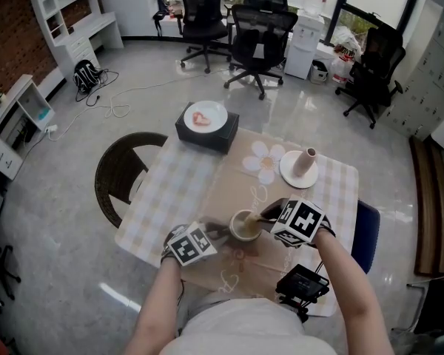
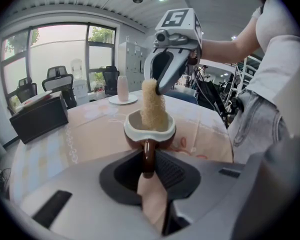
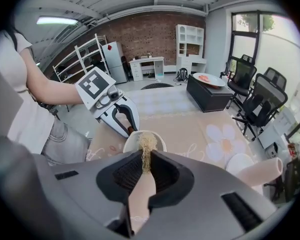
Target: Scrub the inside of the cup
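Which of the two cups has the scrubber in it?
The brown cup, white inside, whose handle the left gripper clamps; the pink cup stands apart on a white saucer.

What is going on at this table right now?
A person is using two handheld grippers over a cloth-covered table. The left gripper is shut on the handle of a brown cup with a white inside, and the cup stands upright. The right gripper grips a loofah scrubber, whose lower end is down inside the cup.
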`<state>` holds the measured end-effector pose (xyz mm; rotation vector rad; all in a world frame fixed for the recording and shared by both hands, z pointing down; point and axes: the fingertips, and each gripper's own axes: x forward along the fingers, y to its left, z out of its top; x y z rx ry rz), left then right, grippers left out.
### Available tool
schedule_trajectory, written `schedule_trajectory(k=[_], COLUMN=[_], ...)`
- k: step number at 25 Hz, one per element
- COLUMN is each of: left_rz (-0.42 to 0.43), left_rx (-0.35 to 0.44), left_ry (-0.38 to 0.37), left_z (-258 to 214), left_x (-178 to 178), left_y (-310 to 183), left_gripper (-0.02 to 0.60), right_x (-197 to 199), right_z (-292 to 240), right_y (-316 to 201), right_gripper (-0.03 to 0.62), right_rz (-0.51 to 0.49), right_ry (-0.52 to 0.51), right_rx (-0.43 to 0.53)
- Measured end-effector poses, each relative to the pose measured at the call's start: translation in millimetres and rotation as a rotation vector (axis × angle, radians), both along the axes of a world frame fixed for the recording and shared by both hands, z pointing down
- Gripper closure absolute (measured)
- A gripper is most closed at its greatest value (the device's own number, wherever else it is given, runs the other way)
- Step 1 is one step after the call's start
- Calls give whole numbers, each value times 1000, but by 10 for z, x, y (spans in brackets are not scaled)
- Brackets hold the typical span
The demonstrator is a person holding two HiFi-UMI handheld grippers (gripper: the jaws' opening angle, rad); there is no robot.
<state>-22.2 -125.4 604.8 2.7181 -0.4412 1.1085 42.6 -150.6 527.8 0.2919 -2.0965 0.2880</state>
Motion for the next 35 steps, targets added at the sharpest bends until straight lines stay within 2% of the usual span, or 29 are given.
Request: schedule_trajectory(k=[9,17,29,35], left_rz=[2,-3,1,10], left_rx=[2,2,0,10], left_ry=[6,11,6,7], left_z=[-25,-23,0,-55], left_x=[15,7,-7,6], left_y=[10,-2,17,-3], left_gripper=[512,512,512,512], right_x=[-126,-276,-363,-325], right_z=[31,103,255,267], right_y=[191,214,97,-61], right_gripper=[545,545,545,545], right_rz=[1,40,141,189], right_ry=[-88,-164,-198,-159], right_rx=[-168,-195,-89,77])
